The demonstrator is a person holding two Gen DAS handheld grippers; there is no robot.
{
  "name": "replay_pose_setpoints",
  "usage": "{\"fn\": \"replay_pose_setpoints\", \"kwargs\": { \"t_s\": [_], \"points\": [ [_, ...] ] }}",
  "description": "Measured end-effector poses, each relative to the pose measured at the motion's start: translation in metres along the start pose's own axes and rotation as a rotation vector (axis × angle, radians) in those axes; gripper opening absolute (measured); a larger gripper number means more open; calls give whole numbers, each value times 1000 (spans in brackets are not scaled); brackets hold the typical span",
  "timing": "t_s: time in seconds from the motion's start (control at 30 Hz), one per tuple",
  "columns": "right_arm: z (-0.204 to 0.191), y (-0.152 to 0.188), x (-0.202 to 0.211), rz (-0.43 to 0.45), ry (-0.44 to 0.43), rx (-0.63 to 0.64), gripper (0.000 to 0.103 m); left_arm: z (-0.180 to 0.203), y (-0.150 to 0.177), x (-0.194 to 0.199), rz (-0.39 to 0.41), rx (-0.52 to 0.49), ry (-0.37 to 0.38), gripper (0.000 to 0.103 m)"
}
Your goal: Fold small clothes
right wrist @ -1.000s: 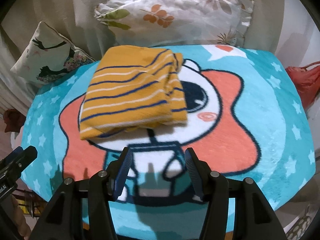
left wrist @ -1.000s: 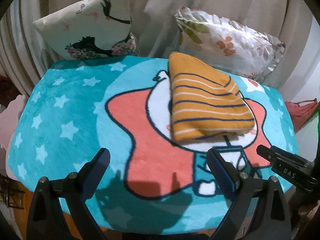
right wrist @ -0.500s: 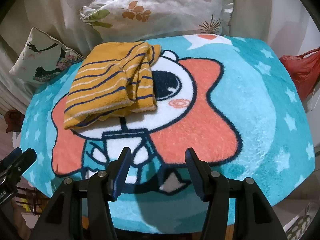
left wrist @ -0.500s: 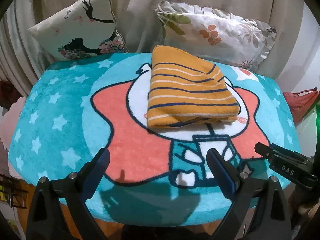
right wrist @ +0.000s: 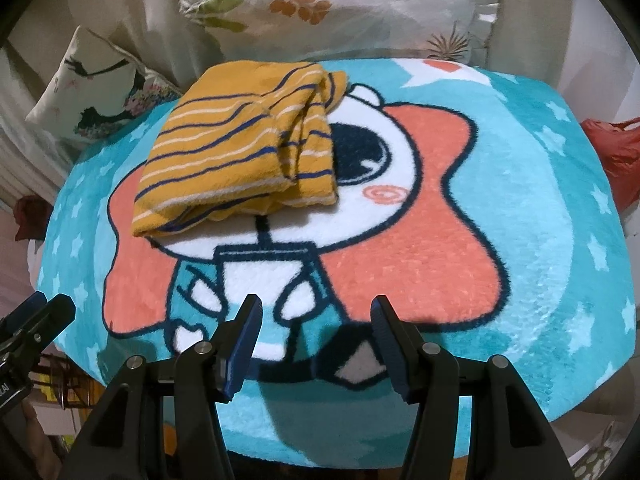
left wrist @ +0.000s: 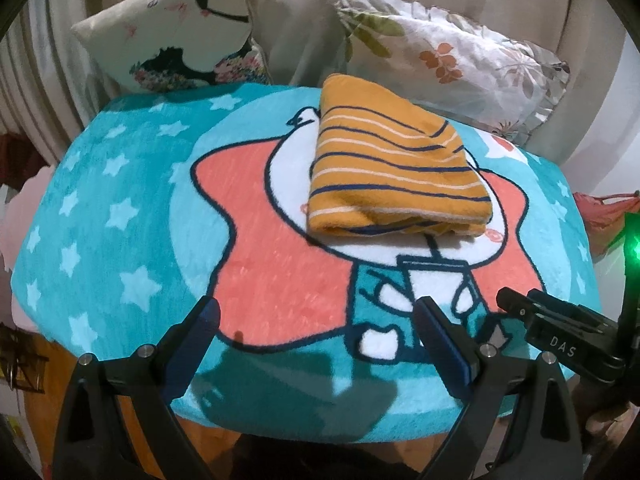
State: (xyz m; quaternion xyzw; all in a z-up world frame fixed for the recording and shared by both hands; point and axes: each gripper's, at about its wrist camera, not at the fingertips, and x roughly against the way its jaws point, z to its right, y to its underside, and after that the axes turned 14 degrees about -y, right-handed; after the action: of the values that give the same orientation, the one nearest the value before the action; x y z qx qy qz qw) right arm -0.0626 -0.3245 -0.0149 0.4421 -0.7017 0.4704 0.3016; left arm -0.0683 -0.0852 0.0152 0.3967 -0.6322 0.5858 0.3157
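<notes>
A folded mustard-yellow garment with navy and white stripes (left wrist: 394, 168) lies on the cartoon-print blanket (left wrist: 120, 208), towards its far side; it also shows in the right wrist view (right wrist: 244, 148). My left gripper (left wrist: 316, 312) is open and empty, held near the blanket's front edge, well short of the garment. My right gripper (right wrist: 316, 310) is open and empty, also over the front edge. The right gripper's body shows at the right of the left wrist view (left wrist: 560, 336).
Two cushions lean against the curtain behind the blanket: a bird-print one (left wrist: 172, 36) at left and a leaf-print one (left wrist: 452, 52) at right. A red bag (right wrist: 612, 152) lies off the blanket's right side. The blanket (right wrist: 560, 200) drops off at its front edge.
Both grippers pulled back from the garment towards the blanket's front edge and stayed open. The garment has not moved.
</notes>
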Motion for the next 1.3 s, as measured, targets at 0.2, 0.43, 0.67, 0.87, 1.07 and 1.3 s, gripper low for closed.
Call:
{"fn": "replay_pose_setpoints", "kwargs": {
  "t_s": [0.2,0.43,0.67,0.87,1.07,1.3],
  "points": [
    [-5,-1,-10,-28,-7,17,61,-9,3,-7,-27,30,-11,97],
    [-10,-2,-17,-42,-8,34,62,-12,6,-12,-49,41,-15,97],
    [-10,-1,-19,-46,-5,31,63,-10,7,-15,-66,42,-15,97],
    [-16,-13,2,86,-35,68,63,-10,6,-21,-89,51,-24,97],
    [-50,-63,4,206,-109,183,62,-13,2,-23,-92,56,-47,97],
    [-35,-87,-72,42,-33,107,4,-23,-5,-29,-84,58,-87,97]
  ]
}}
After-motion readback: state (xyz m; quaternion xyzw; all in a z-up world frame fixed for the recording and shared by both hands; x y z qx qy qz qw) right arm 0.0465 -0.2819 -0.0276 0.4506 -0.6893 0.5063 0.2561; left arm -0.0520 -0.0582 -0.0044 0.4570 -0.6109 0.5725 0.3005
